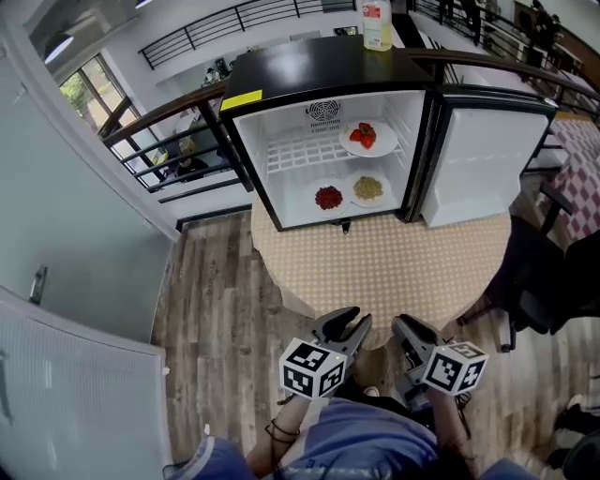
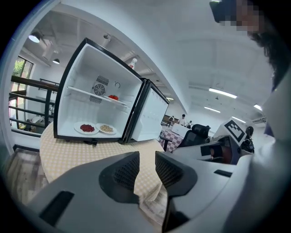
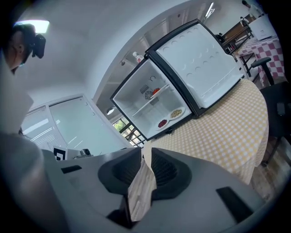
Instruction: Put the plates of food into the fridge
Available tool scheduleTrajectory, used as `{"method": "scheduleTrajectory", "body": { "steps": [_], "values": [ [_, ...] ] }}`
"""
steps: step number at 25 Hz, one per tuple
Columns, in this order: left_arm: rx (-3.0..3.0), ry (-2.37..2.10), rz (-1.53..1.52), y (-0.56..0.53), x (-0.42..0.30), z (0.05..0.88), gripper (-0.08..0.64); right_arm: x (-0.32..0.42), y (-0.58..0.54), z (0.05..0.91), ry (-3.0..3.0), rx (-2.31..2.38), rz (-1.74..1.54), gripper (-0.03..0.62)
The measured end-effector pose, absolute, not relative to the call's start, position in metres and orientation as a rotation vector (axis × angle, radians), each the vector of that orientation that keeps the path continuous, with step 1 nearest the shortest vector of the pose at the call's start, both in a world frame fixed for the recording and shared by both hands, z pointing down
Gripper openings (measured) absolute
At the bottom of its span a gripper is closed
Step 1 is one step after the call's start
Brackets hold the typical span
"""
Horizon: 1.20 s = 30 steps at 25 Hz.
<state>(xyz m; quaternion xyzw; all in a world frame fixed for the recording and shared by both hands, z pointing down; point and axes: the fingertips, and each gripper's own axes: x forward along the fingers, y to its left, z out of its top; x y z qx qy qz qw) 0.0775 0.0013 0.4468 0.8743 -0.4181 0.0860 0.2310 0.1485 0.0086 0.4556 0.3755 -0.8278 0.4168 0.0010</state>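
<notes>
A black mini fridge [image 1: 319, 66] stands open on the round table [image 1: 394, 267], its door [image 1: 478, 159] swung to the right. One plate of red food [image 1: 365, 137] sits on the wire shelf. On the fridge floor lie a plate of dark red food [image 1: 328, 197] and a plate of yellowish food [image 1: 369, 188]; both plates [image 2: 95, 128] also show in the left gripper view. My left gripper [image 1: 349, 322] and right gripper [image 1: 410, 326] hang side by side at the table's near edge, far from the fridge. Each holds nothing, its jaws drawn almost together.
A bottle [image 1: 377, 23] stands on the fridge top. A black chair [image 1: 539, 291] is to the right of the table. A railing [image 1: 159, 141] and a glass door [image 1: 56, 253] lie to the left. The table stands on a wood floor [image 1: 216, 281].
</notes>
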Motion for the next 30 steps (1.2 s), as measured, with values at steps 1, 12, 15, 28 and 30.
{"method": "scheduleTrajectory", "body": {
  "steps": [1,12,15,28,30],
  "values": [
    [2.394,-1.164,0.232,0.012,0.078,0.448,0.117,0.15,0.018,0.456,-2.6,1.165,1.295,0.08],
    [2.288,-1.314,0.23,0.11,0.063,0.459,0.117,0.143,0.099,0.464,-2.589,0.99,1.245,0.078],
    [2.266,-1.353,0.228,0.124,0.054,0.457,0.117,0.138,0.108,0.465,-2.594,0.967,1.247,0.078],
    [2.343,-1.283,0.307,0.165,0.03,0.454,0.117,0.117,0.131,0.463,-2.581,1.065,1.275,0.078],
    [2.358,-1.282,0.328,0.175,0.019,0.454,0.117,0.105,0.142,0.461,-2.583,1.064,1.272,0.078]
  ]
}}
